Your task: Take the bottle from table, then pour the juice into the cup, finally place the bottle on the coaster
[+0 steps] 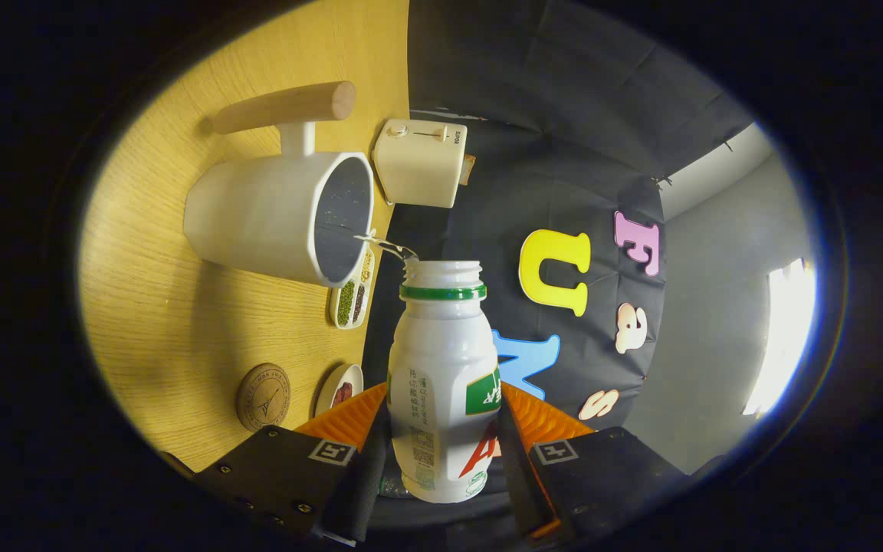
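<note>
My gripper [441, 452] is shut on a white plastic bottle [441, 368] with a green neck ring, both fingers pressing its sides. The view is rolled sideways, so the bottle is tipped toward the cup. Its open mouth sits just off the rim of a white cup [273, 215] with a wooden handle. A thin clear stream [384, 245] runs from the bottle's mouth into the cup's dark interior. The round brown coaster [263, 396] lies on the wooden table [165, 307], beside my left finger and short of the cup.
A cream toaster [420, 162] stands beyond the cup at the table's back edge. A small divided dish of beans [352, 295] lies just under the cup's rim, and a small plate with something red [339, 389] sits near the coaster.
</note>
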